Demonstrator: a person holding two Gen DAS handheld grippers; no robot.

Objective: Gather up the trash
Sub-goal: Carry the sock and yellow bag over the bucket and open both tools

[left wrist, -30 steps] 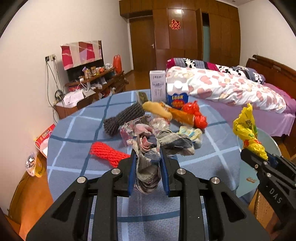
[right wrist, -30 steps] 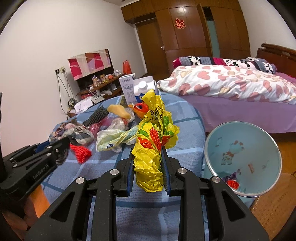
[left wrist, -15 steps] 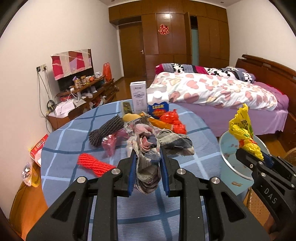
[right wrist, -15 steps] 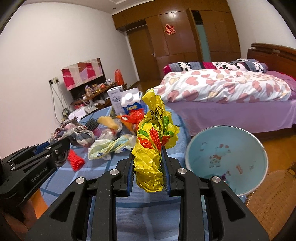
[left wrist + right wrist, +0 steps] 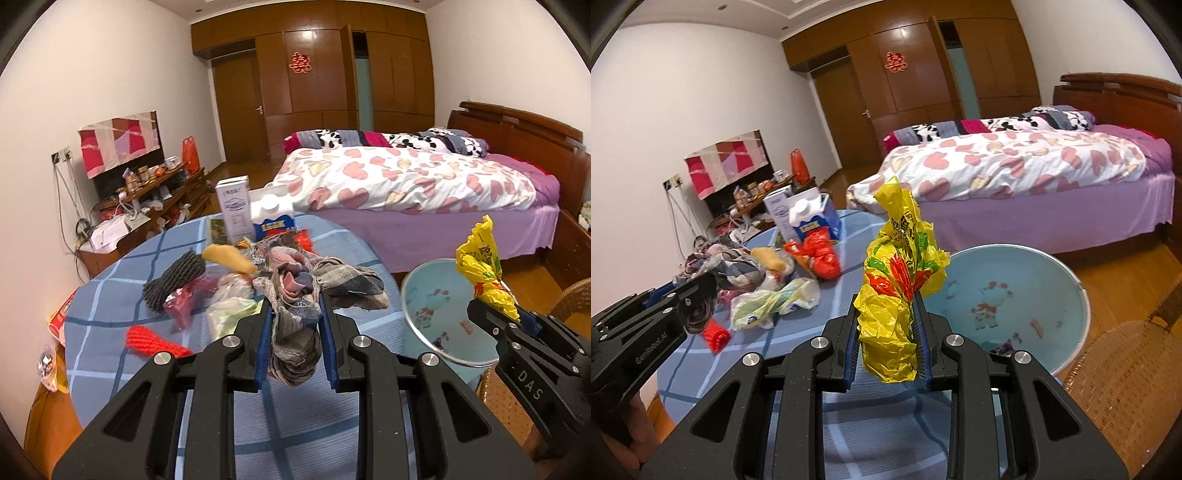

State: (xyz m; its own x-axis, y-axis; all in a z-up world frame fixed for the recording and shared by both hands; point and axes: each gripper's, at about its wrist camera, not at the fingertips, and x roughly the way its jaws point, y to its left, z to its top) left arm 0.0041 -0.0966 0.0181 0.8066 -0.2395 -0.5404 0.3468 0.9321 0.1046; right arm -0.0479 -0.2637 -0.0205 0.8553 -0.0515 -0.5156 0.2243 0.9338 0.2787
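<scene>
Rags and wrappers are filling your grippers: your left gripper (image 5: 295,341) is clamping a bundle of worn cloth scraps (image 5: 295,295) above the checked tablecloth (image 5: 295,435), and your right gripper (image 5: 886,345) is pinching a crumpled yellow plastic bag (image 5: 897,295) beside the pale blue bin (image 5: 1015,295). Loose litter (image 5: 775,299) is lying on the table behind them.
</scene>
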